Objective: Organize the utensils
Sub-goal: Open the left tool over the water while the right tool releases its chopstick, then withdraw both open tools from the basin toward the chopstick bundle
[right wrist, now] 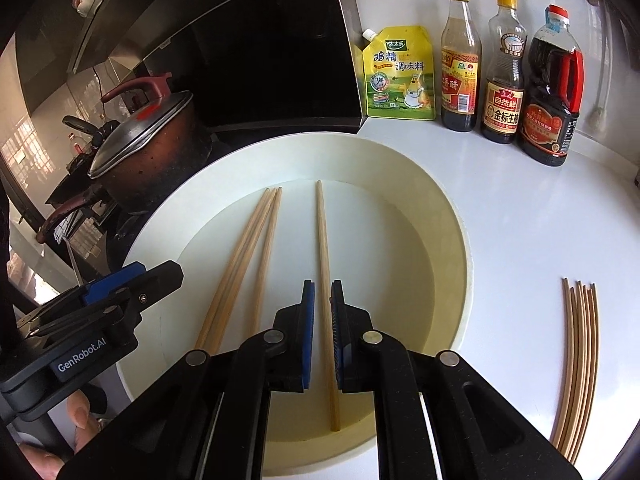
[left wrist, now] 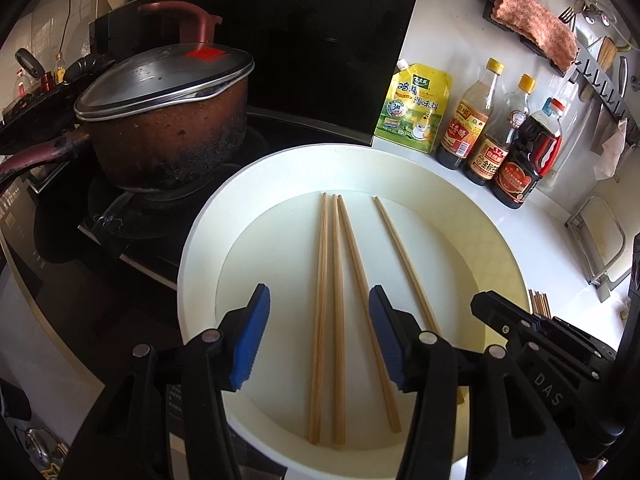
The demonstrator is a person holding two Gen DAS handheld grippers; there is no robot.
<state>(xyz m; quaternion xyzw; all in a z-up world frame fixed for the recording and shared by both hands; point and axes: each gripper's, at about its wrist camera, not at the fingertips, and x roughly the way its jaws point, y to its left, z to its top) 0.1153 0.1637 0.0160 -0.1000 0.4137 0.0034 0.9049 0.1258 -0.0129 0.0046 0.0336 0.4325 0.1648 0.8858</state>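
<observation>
A white round basin point(left wrist: 200, 240) point(right wrist: 456, 240) holds several wooden chopsticks. Three lie close together point(left wrist: 334, 280) point(right wrist: 248, 260). One lies apart point(left wrist: 400, 256) point(right wrist: 324, 248). My left gripper point(left wrist: 320, 312) is open above the three grouped chopsticks, its blue pads point(left wrist: 254, 332) on either side of them. My right gripper point(right wrist: 323, 292) is nearly closed around the single chopstick, its pads point(right wrist: 308, 320) close beside the stick; contact is not certain. The right gripper also shows in the left wrist view point(left wrist: 500, 312). A bundle of chopsticks point(right wrist: 580, 360) lies on the counter to the right of the basin.
A brown lidded pot point(left wrist: 168, 120) point(right wrist: 148, 148) sits on the black stove left of the basin. A yellow seasoning pouch point(left wrist: 414, 106) point(right wrist: 400, 74) and three sauce bottles point(left wrist: 516, 148) point(right wrist: 552, 92) stand at the back of the white counter point(right wrist: 520, 220). A wall rack with a cloth point(left wrist: 532, 24) hangs at the right.
</observation>
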